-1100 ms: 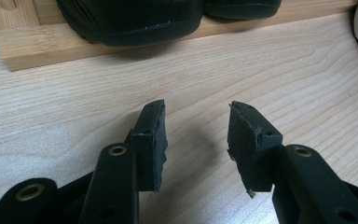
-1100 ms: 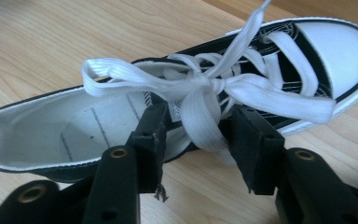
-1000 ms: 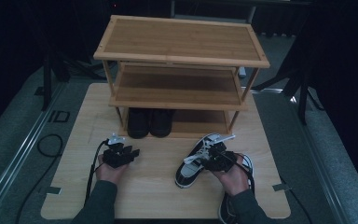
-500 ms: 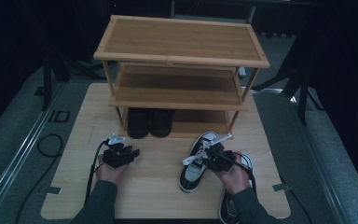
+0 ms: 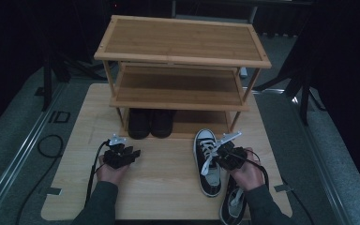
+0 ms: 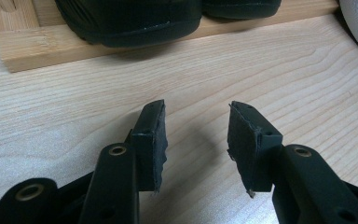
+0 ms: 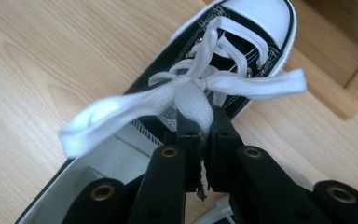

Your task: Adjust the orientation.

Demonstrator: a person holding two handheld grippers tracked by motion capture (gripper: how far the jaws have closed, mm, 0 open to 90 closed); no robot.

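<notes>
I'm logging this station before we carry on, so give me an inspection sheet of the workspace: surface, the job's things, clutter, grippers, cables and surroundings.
Surface: wooden table, dry, unmarked.
Job's things: black sneaker with white laces lies toe toward the shoe rack; second sneaker at the table's near edge.
Clutter: pair of black shoes on the rack's bottom shelf.
Grippers: right gripper has just been closing and pinches the laces; left gripper open, nothing between its jaws.
Cables: black cable trails from the left gripper.
Surroundings: grey floor, dark background.

Wood, canvas and foam

Pale matt wood-grain table (image 6: 307, 74); black cloth sneaker (image 7: 242, 79) with smooth white toe cap; rough black pads (image 6: 154, 140).
</notes>
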